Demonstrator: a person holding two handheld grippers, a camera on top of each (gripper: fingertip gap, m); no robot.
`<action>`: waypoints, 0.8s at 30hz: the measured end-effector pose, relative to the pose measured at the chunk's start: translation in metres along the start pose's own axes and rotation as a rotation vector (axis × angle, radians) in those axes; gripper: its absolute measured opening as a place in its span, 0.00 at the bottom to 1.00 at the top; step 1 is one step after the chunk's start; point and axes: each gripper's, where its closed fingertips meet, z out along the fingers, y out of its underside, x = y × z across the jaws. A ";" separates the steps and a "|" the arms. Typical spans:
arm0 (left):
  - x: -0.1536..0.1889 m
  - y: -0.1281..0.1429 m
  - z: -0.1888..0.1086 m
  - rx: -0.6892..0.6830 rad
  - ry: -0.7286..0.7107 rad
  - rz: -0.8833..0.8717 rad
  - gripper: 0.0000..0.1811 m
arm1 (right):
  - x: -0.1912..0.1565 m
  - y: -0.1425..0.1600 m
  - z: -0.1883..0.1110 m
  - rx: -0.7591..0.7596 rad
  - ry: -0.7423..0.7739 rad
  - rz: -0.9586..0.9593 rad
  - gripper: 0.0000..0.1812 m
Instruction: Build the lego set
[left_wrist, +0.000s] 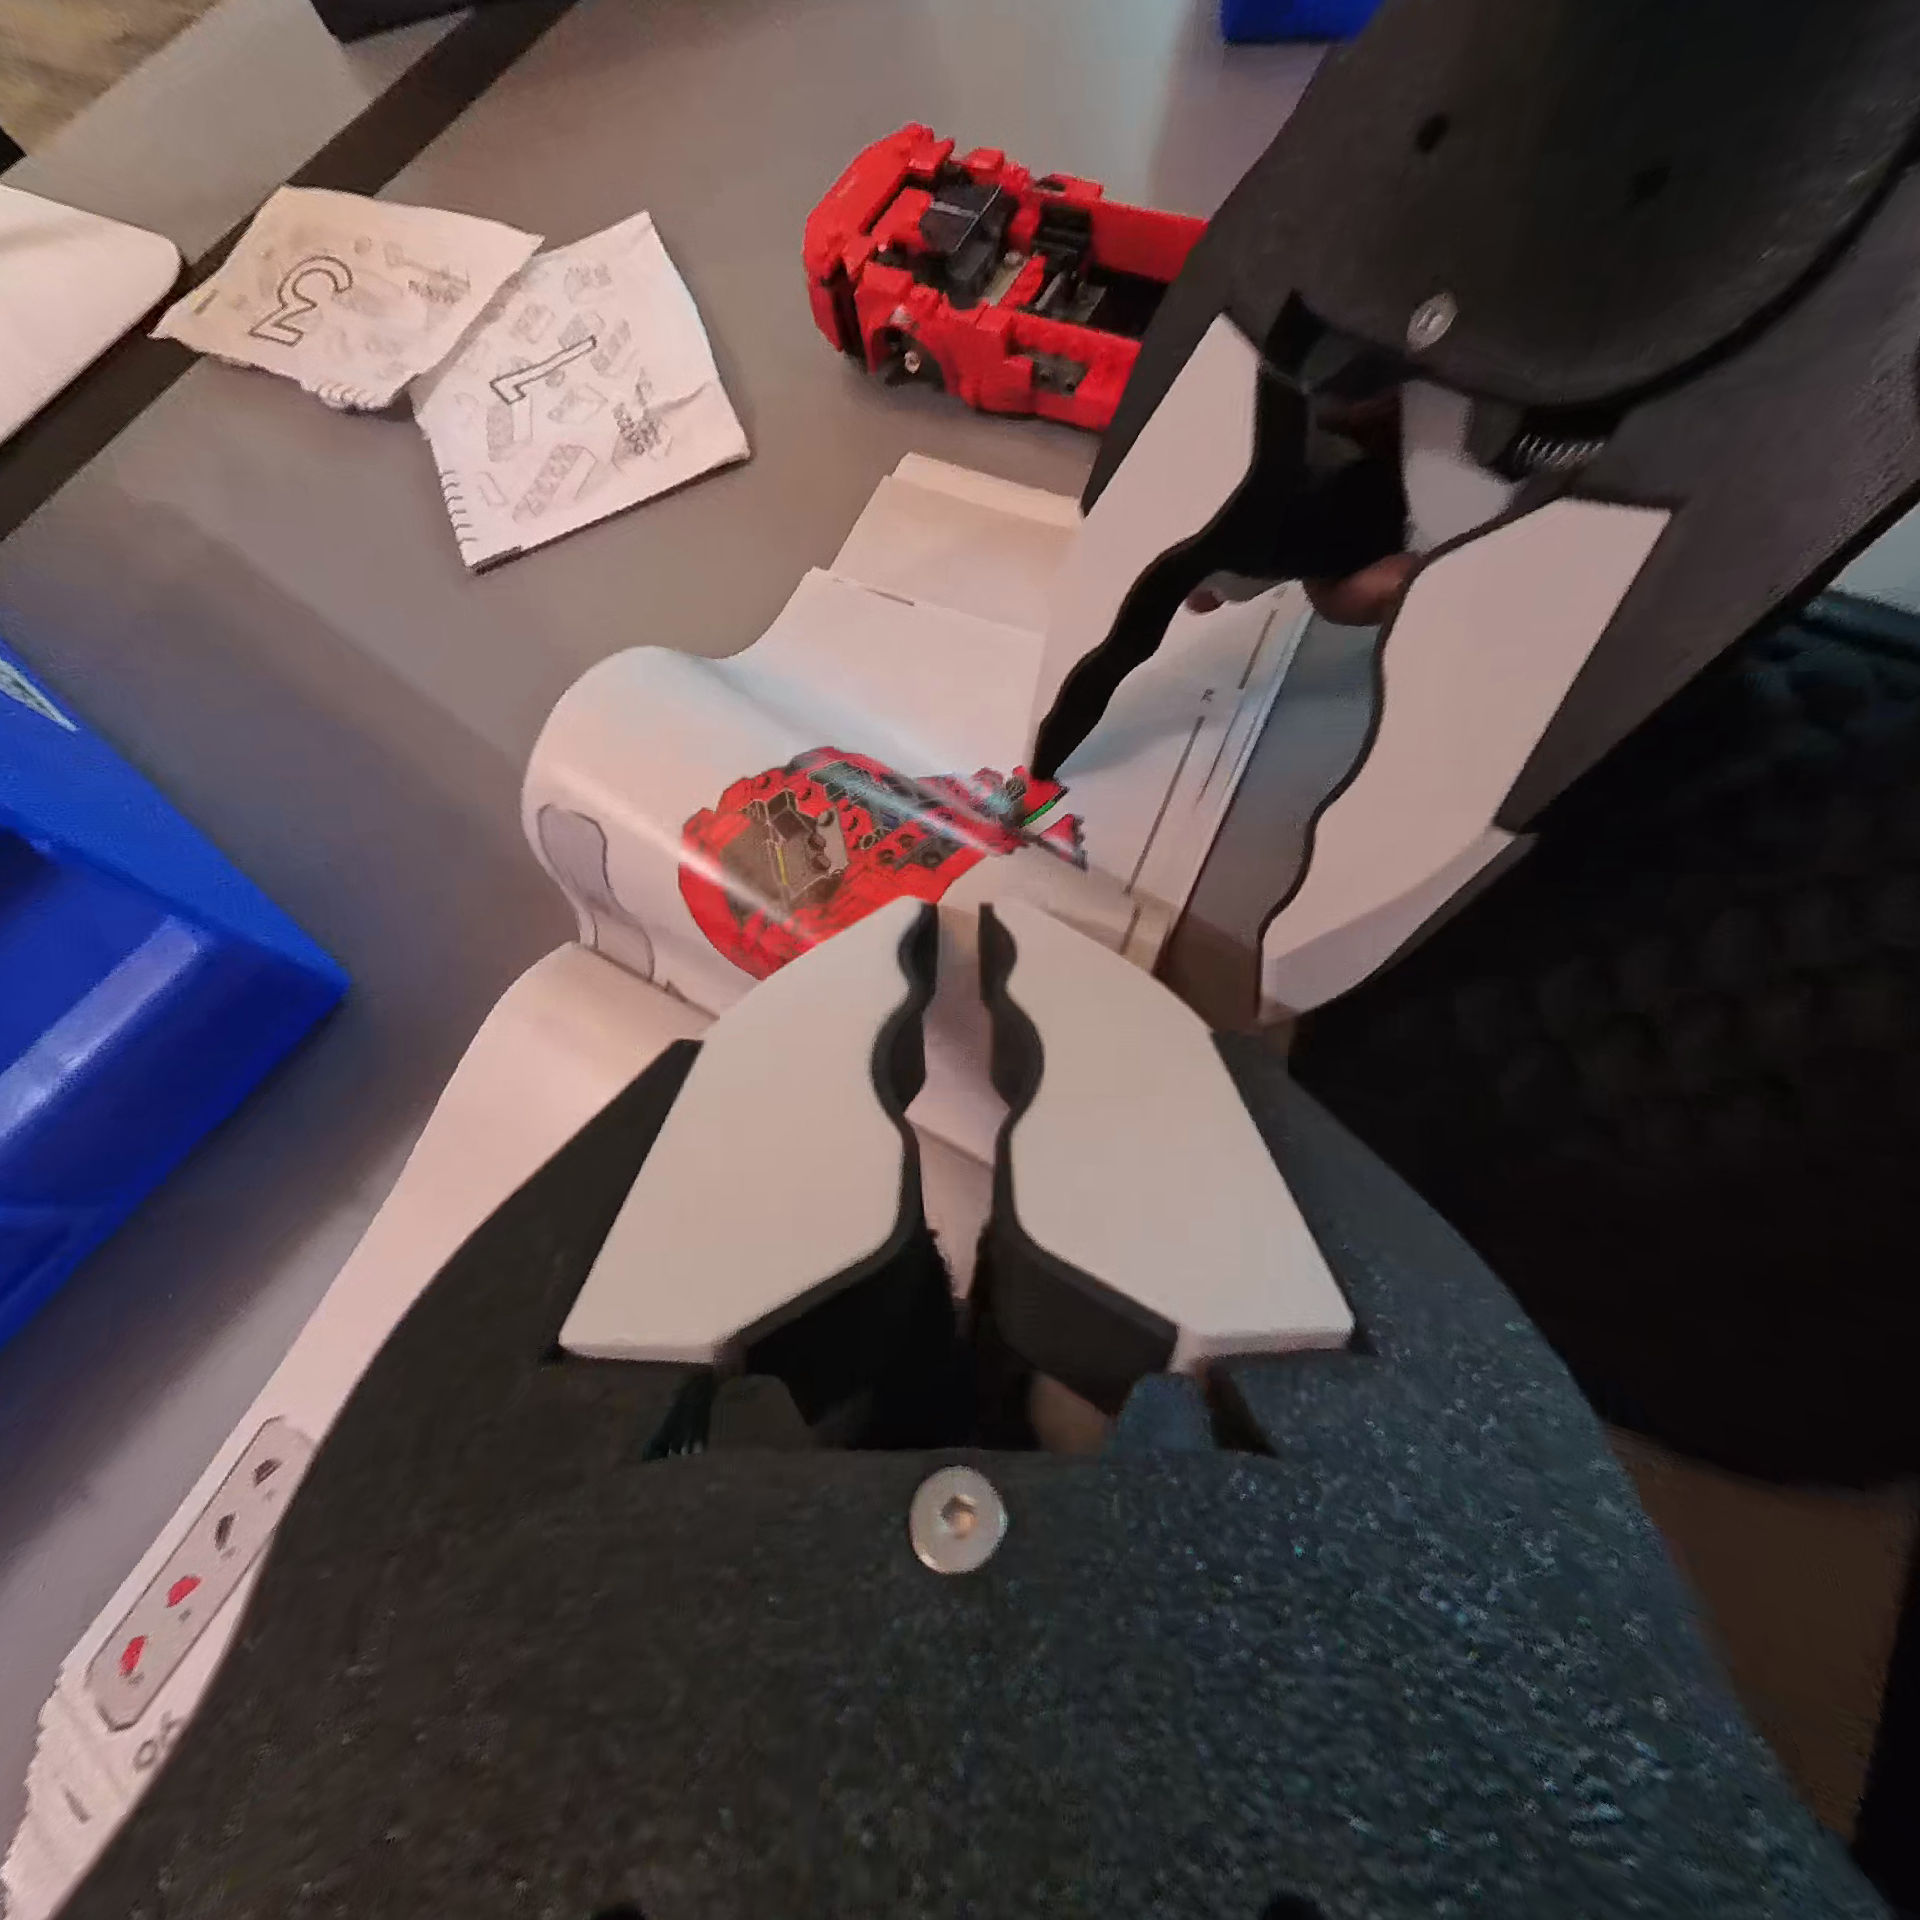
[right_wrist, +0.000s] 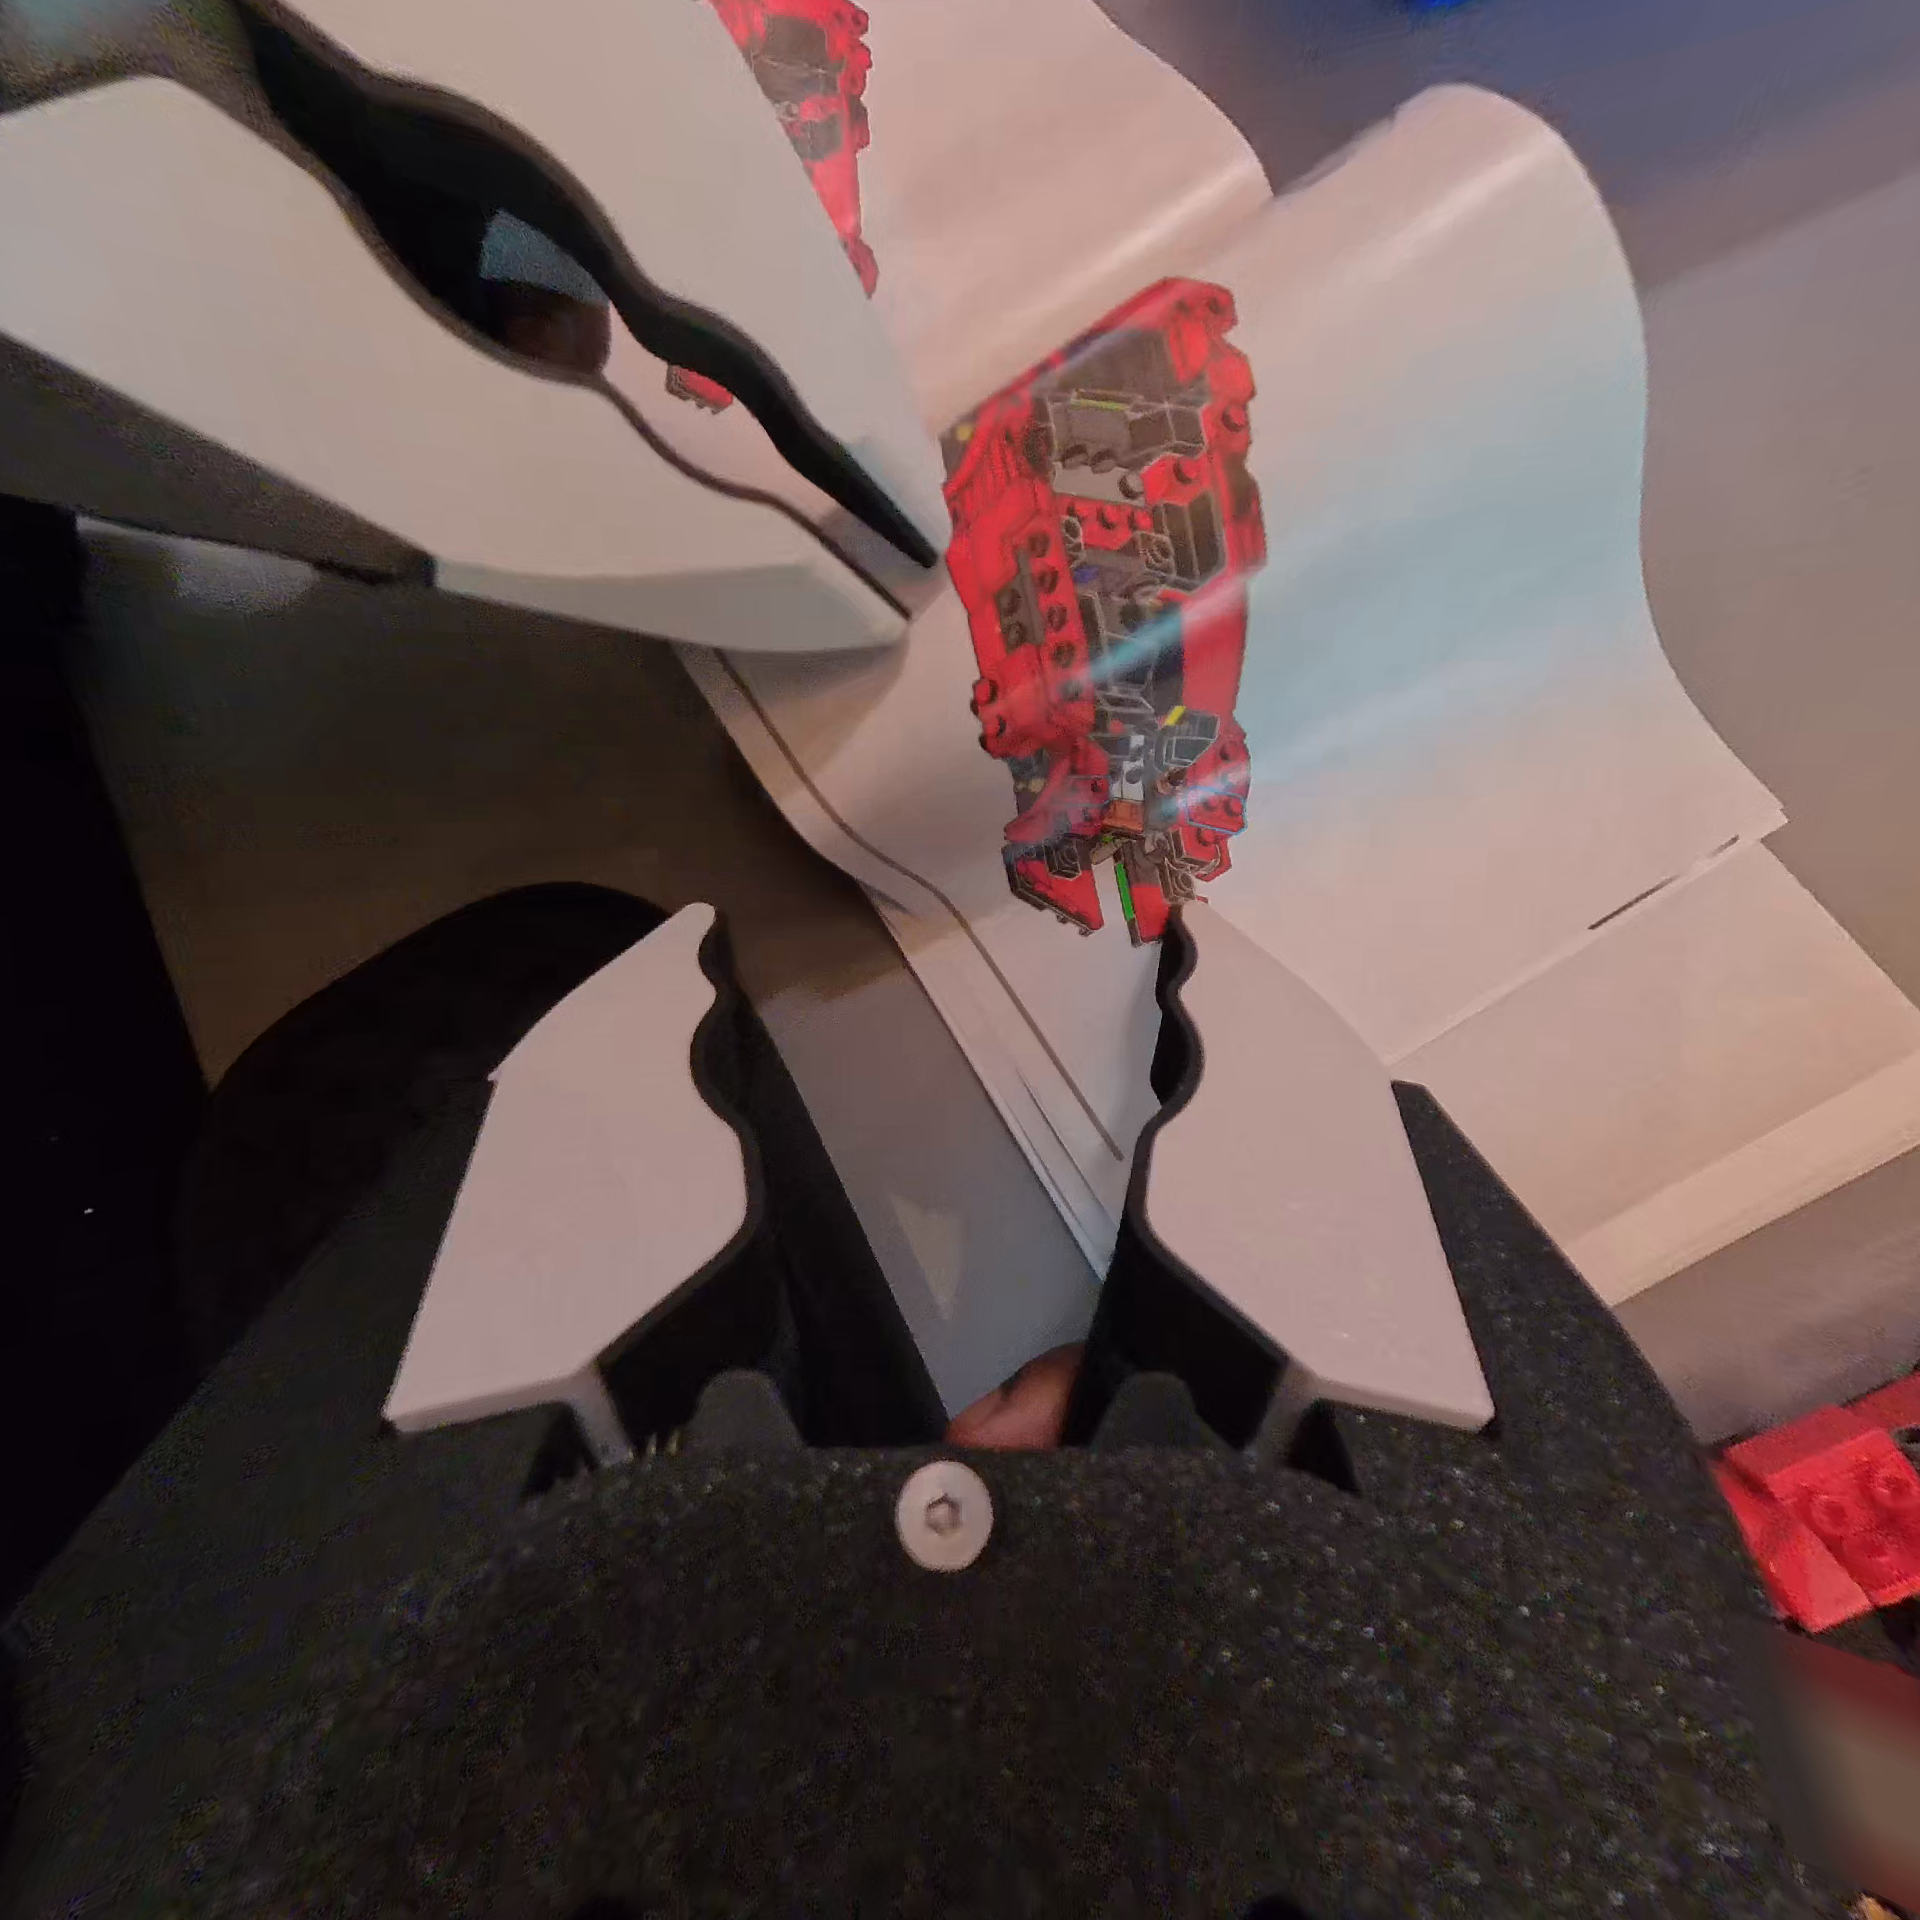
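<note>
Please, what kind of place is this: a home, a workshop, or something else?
Probably a hobby or work table indoors; home or lab, I cannot tell. A grey table holds a half-built red lego car, an open instruction booklet, two empty paper bags and a blue bin.

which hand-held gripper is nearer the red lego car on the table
Right. In the left wrist view the right hand-held gripper reaches in just beside the red lego car; the left hand-held gripper sits farther back, over the instruction booklet.
</note>
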 end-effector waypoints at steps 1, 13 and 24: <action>-0.002 0.003 0.000 -0.012 -0.006 0.004 0.03 | 0.000 0.000 0.000 0.002 -0.003 0.001 0.43; -0.024 0.030 0.021 -0.252 -0.186 -0.036 0.43 | -0.002 0.003 -0.005 0.027 -0.036 0.003 0.41; -0.035 0.041 0.002 -0.177 -0.176 -0.095 0.33 | 0.035 0.028 -0.030 0.072 0.034 0.217 0.12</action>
